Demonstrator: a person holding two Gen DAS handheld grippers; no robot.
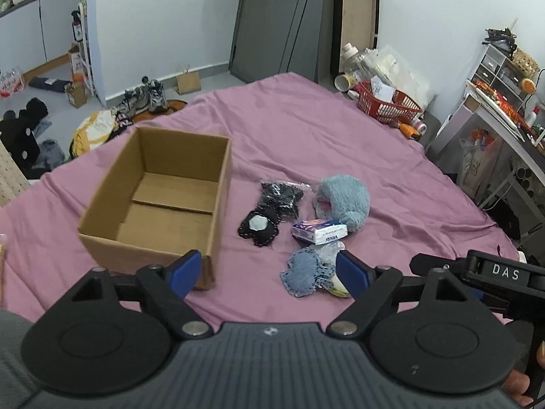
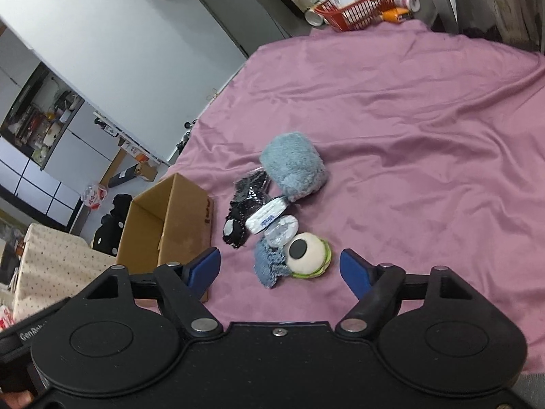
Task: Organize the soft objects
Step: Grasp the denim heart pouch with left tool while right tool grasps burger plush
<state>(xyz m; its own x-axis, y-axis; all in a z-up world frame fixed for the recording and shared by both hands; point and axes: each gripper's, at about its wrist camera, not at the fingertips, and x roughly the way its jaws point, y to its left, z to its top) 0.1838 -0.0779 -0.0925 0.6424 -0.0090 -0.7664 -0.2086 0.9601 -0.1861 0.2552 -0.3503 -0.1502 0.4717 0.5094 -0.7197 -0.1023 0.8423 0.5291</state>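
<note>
The left claw (image 1: 269, 272) hangs with its two blue-padded fingers spread wide and nothing between them, low over the pink bedsheet (image 1: 306, 129). The right claw (image 2: 279, 271) is likewise spread wide and empty, its fingers either side of the near end of a small heap of soft things.

Nearest the claws lie one blue denim stitched pad (image 1: 301, 274) and one round cream plush eyeball with a green rim (image 2: 308, 255), touching each other. Just beyond sit one clear plastic-wrapped packet (image 2: 281, 230) and one white-and-blue tissue pack (image 1: 320, 231). Left of these lies one black felt paw-shaped pad with a white centre (image 1: 258, 227), with one black beaded item in clear wrap (image 1: 281, 196) behind it. Farthest of the heap is one fluffy light-blue plush (image 1: 344, 201).

Beside the heap, to its left, stands one open brown cardboard box (image 1: 218, 184), nothing in it. At the bed's far corner is one red plastic basket (image 1: 388, 104).
</note>
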